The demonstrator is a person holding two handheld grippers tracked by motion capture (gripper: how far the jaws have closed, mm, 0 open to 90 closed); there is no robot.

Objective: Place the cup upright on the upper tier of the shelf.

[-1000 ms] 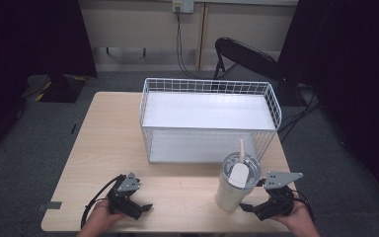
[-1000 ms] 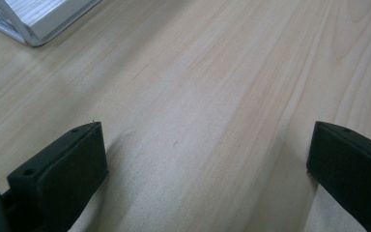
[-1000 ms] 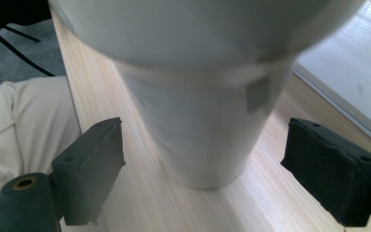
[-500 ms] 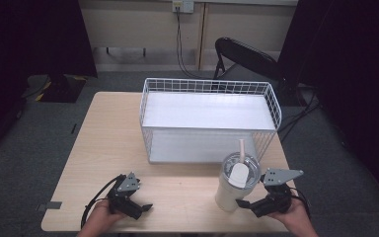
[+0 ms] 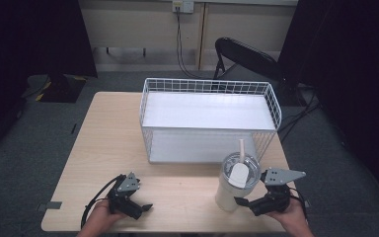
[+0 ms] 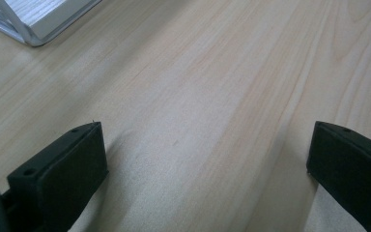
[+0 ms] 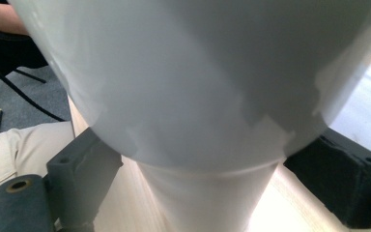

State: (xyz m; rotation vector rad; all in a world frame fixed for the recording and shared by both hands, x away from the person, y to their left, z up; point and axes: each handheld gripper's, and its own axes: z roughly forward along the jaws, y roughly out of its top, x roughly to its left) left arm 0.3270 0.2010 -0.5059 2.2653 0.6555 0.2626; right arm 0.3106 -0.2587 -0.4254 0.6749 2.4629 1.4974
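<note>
Cup between the right jaws

Here the white cup (image 5: 236, 183) stands at the table's (image 5: 103, 143) near right edge, just in front of the wire basket (image 5: 209, 121). The right gripper (image 5: 244, 201) straddles its lower part, jaws spread on either side. The left gripper (image 5: 145, 207) rests near left, jaws wide apart over bare wood.

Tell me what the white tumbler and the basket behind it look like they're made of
The tumbler looks like smooth, glossy-coated metal or plastic; soft highlights run across its wall in the right gripper view, and its lid looks clear plastic. The basket is white-coated wire mesh, with thin grid lines and a solid white liner.
</note>
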